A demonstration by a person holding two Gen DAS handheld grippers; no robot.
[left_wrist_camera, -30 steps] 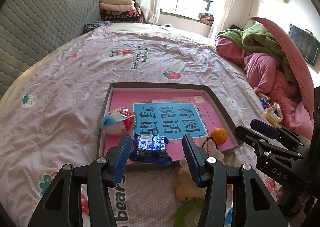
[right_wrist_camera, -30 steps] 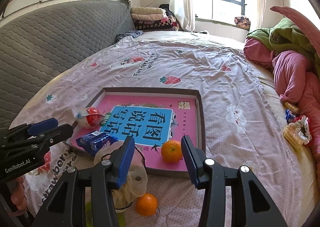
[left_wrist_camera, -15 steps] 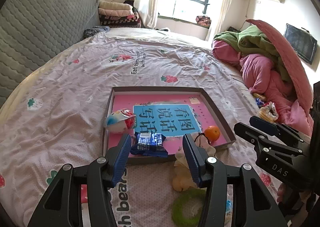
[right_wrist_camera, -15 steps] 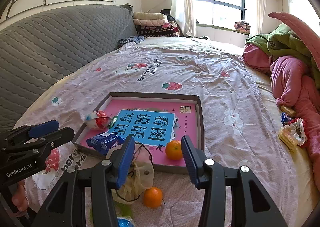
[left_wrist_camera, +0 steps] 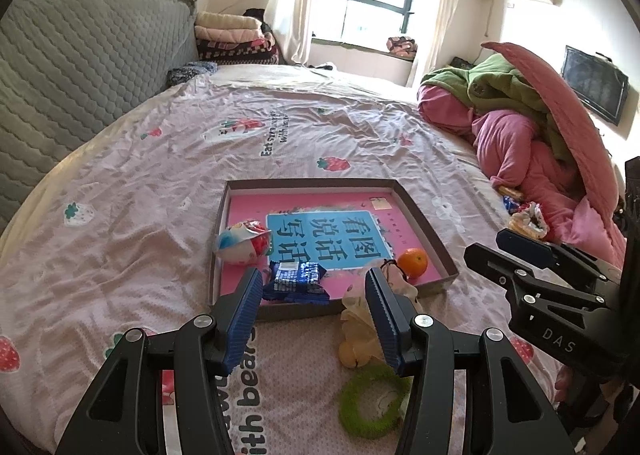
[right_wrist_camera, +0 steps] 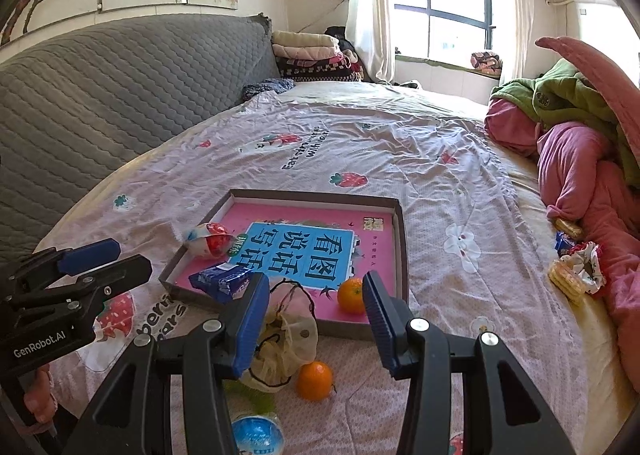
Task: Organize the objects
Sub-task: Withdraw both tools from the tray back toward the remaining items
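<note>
A shallow grey tray (left_wrist_camera: 428,223) (right_wrist_camera: 400,239) with a pink and blue book inside lies on the bed. In it are a red-white snack packet (left_wrist_camera: 242,243) (right_wrist_camera: 208,241), a blue wrapped snack (left_wrist_camera: 296,281) (right_wrist_camera: 222,281) and an orange (left_wrist_camera: 412,263) (right_wrist_camera: 350,295). In front of the tray lie a cream mesh pouch (right_wrist_camera: 286,343) (left_wrist_camera: 360,319), a second orange (right_wrist_camera: 314,375), a green ring (left_wrist_camera: 372,403) and a blue ball (right_wrist_camera: 256,435). My left gripper (left_wrist_camera: 312,315) is open and empty above the tray's near edge. My right gripper (right_wrist_camera: 316,311) is open and empty over the pouch.
A strawberry-print sheet (left_wrist_camera: 140,223) covers the bed. A grey quilted headboard (left_wrist_camera: 72,67) runs along the left. Pink and green bedding (left_wrist_camera: 532,135) is piled at the right, with snack packets (right_wrist_camera: 572,267) beside it. Folded blankets (right_wrist_camera: 312,55) are stacked at the far end.
Both grippers have drawn back and risen from the tray, so it looks smaller and farther. The green ring and blue ball have come into view. Both stay open and empty.
</note>
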